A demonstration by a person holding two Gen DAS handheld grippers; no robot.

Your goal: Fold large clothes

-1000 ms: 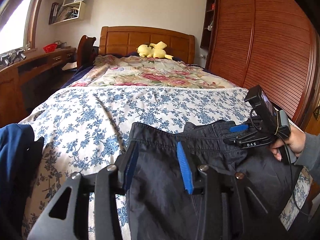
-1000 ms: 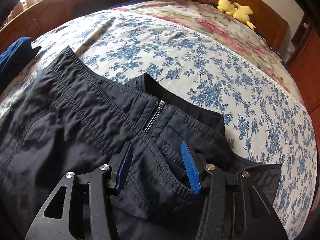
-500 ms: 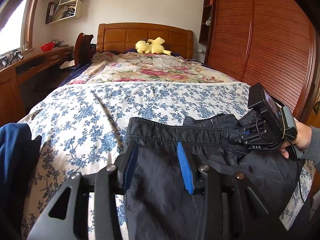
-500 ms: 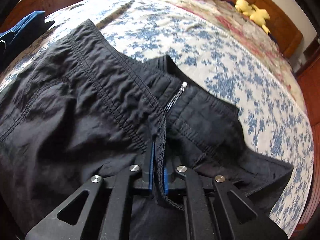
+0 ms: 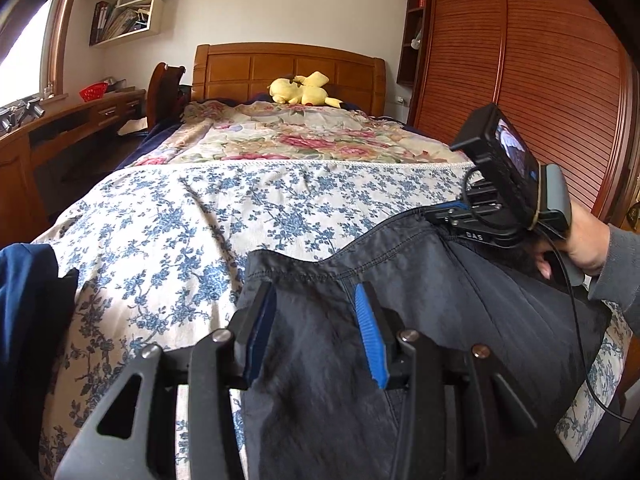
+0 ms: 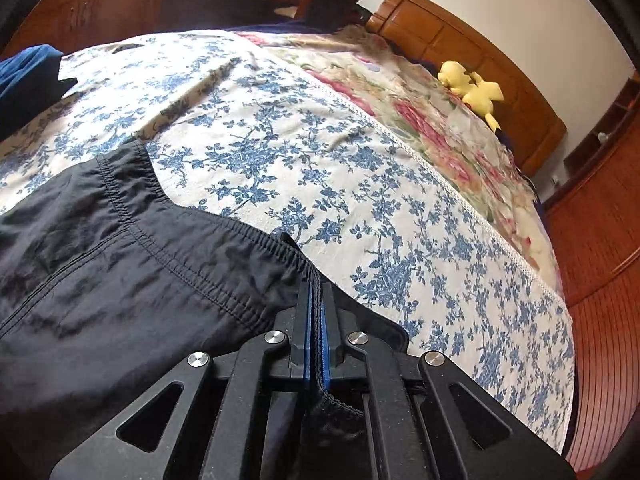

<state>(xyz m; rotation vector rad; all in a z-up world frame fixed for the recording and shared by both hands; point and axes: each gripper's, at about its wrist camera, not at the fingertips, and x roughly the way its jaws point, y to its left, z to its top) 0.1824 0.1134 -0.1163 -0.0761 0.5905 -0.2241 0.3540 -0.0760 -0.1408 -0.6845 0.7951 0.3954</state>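
Dark trousers (image 5: 420,280) lie at the near end of a bed with a blue-flowered sheet (image 5: 200,220). My right gripper (image 6: 316,320) is shut on the gathered waistband (image 6: 248,240), which runs up between its blue pads. From the left wrist view the same right gripper (image 5: 444,216) holds that edge raised off the sheet, with a person's hand (image 5: 580,248) behind it. My left gripper (image 5: 314,320) hovers over the trousers' left part. Its jaws stand apart, the cloth lies under and between them, and the pads do not press on it.
A blue garment (image 5: 24,300) lies at the bed's left edge. A yellow plush toy (image 5: 300,90) rests by the wooden headboard (image 5: 288,68). A slatted wardrobe (image 5: 540,80) stands to the right and a desk (image 5: 60,128) to the left.
The right gripper has shut on the waistband beside the zip and lifted it, rolling a little. The trousers' top edge now rises toward the right. The left gripper has stayed in place.
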